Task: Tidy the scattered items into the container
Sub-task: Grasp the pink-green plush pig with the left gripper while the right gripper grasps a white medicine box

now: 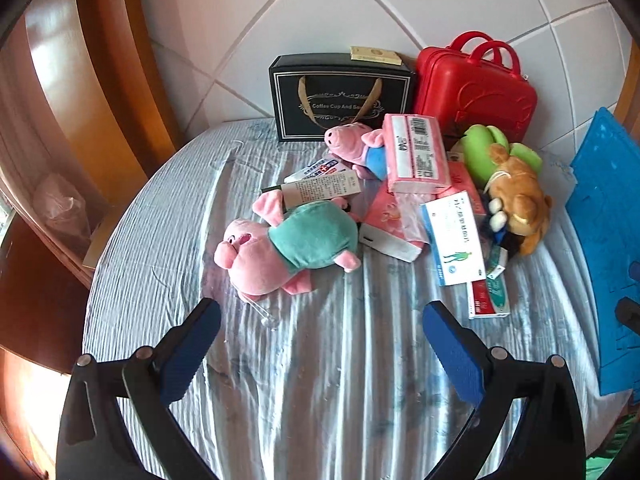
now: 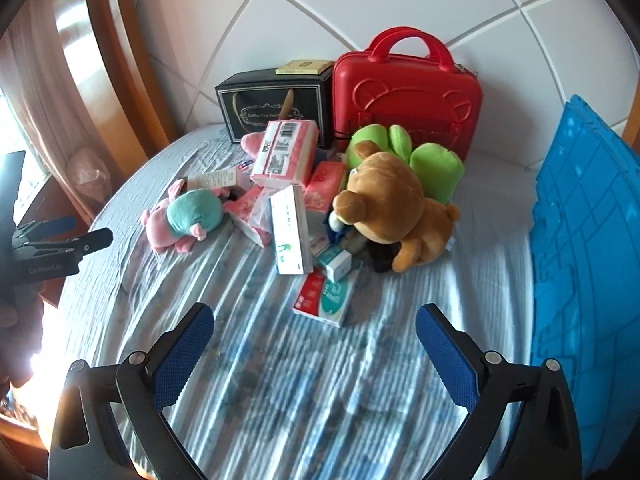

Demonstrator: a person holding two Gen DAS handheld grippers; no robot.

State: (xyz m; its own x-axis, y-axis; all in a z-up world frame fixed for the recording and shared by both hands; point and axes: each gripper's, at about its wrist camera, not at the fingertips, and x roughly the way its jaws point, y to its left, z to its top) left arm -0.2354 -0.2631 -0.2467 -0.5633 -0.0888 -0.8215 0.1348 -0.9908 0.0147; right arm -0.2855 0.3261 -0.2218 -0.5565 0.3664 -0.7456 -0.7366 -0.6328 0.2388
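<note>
Scattered items lie on a striped blue bedsheet. A pink pig plush in a green shirt lies nearest on the left. Behind it are a smaller pink pig, pink tissue packs, medicine boxes, a toothpaste box, a brown bear plush and a green plush. A blue plastic crate stands at the right. My left gripper is open and empty above the sheet. My right gripper is open and empty.
A black gift box and a red hard case stand against the white padded headboard. A wooden frame runs along the left. The left gripper also shows at the left edge of the right wrist view.
</note>
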